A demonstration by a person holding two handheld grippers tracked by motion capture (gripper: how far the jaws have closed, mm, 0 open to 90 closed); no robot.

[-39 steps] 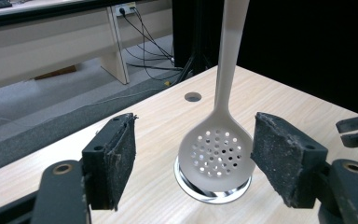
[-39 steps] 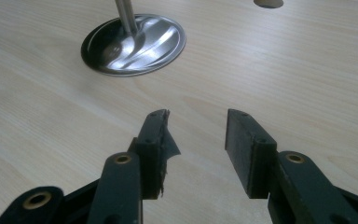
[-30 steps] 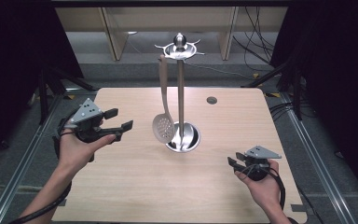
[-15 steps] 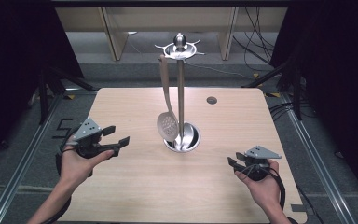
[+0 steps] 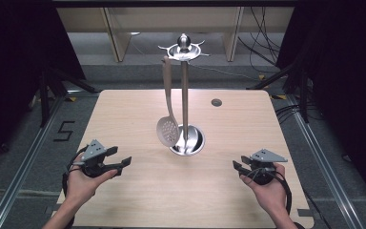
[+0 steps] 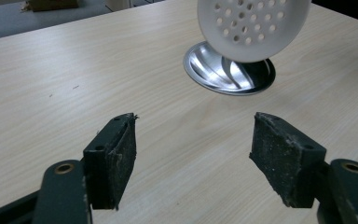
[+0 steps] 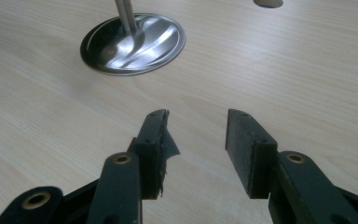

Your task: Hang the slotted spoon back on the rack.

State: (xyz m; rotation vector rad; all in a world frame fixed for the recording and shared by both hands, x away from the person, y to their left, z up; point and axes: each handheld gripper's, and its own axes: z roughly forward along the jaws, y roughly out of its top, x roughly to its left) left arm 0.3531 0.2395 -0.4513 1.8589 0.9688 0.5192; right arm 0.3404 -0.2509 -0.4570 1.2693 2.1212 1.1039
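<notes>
**A:** We start nearest us. Our left gripper [image 5: 116,163] hovers above the pale wooden table [image 5: 248,119], jaws spread wide with nothing between them; in the left gripper view the rough black pads [image 6: 121,154] frame bare wood grain. Our right gripper [image 5: 239,168] sits low at the opposite near corner, jaws apart too, though by a narrower gap, and likewise empty [image 7: 196,144].

**B:** And the thing we are working with?

**A:** The long-handled grey skimmer with the round perforated head [image 5: 167,131]. It lies ahead of both grippers, toward the table's middle: ahead and to the right of the left one, ahead and to the left of the right one. It hangs by its handle tip from a hook on the polished steel utensil stand [image 5: 185,95], so its long axis runs close to vertical, slightly tilted, head down. The head dangles just above the stand's round mirrored base [image 5: 193,143], on the side facing our left gripper, and we cannot tell whether the two touch.

**B:** Which hand is nearer?

**A:** We judge the left. In its own view the head [image 6: 251,28] looms just beyond the open jaws; the right gripper's view catches the base [image 7: 133,42] and pole beyond its jaws. Any grasp would mean going forward and closing across that upright handle.

**B:** Beyond that?

**A:** A small dark round hole [image 5: 216,102] in the tabletop, past the stand.
</notes>
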